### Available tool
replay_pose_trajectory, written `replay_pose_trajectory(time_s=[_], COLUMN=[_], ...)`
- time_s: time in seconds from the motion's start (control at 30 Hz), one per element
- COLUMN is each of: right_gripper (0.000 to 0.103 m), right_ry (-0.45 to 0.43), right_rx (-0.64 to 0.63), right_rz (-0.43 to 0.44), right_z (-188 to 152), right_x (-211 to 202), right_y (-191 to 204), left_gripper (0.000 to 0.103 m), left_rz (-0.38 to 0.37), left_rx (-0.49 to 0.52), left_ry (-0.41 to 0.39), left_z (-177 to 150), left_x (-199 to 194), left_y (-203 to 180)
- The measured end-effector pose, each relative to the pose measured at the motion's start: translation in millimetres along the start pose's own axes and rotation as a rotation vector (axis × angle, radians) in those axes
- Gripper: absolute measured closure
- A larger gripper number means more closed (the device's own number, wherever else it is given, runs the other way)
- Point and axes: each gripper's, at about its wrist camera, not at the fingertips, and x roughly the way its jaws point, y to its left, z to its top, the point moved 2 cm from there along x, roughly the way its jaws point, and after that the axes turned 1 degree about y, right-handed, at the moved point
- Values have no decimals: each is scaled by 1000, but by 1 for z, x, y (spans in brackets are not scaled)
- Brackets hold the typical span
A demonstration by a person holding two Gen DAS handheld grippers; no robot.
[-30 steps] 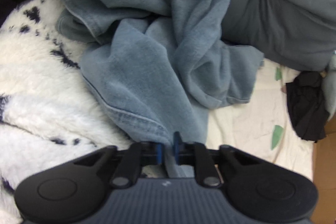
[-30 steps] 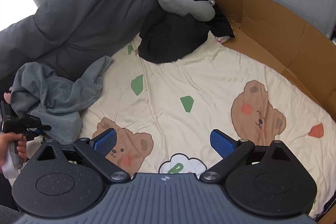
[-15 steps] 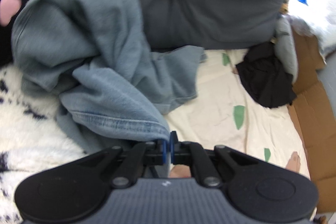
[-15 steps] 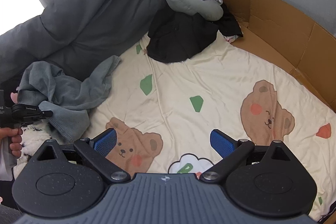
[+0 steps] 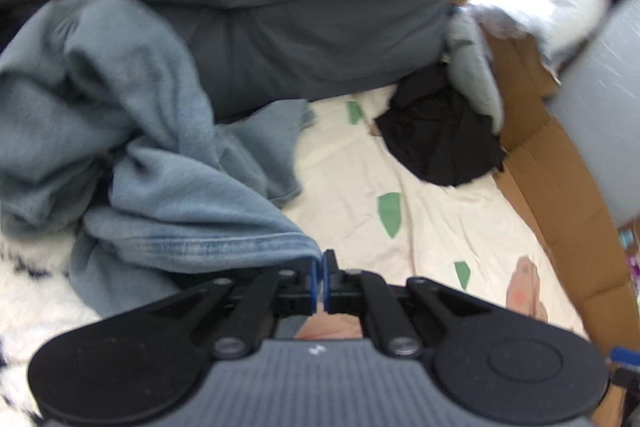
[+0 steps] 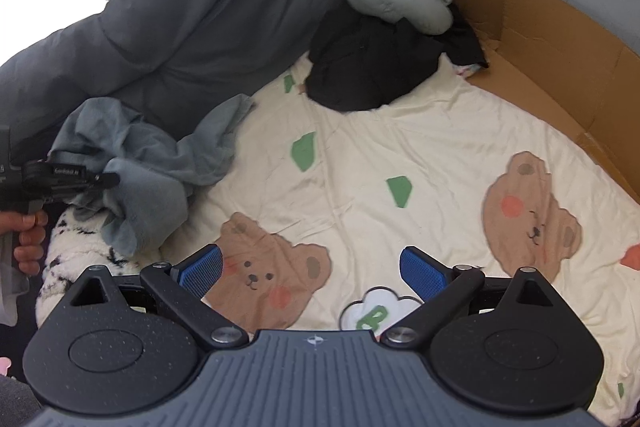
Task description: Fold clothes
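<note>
Two views: from the left wrist, the left gripper point(image 5: 321, 269) has its jaws pinched tight on the hem of the blue garment point(image 5: 168, 155); lift it clear, then spread it on the bed sheet point(image 5: 420, 227). From the right wrist, the right gripper point(image 6: 312, 267) hangs wide open and empty over the sheet; it should take the opposite hem corner

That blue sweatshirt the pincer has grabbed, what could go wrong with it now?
The left gripper pinches only the hem corner of the blue sweatshirt, so it might slip free. The rest is bunched against the grey duvet and could snag. The right gripper is open and idle, so nothing steadies the cloth.
</note>
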Motion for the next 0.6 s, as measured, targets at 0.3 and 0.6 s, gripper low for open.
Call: replay_pose_trajectory(time_s=[0.3,0.6], right_gripper=[9,9], right_ry=[35,49], right_rx=[-50,-184], right_rz=[86,116], right_z=[6,7], right_x=[34,73], right_y=[33,55], left_gripper=[103,71], left_rz=[-88,3], left_rx=[128,15], left_ry=[-8,73], left_z=[14,4], left_x=[-17,-11], left_y=[-54,-9])
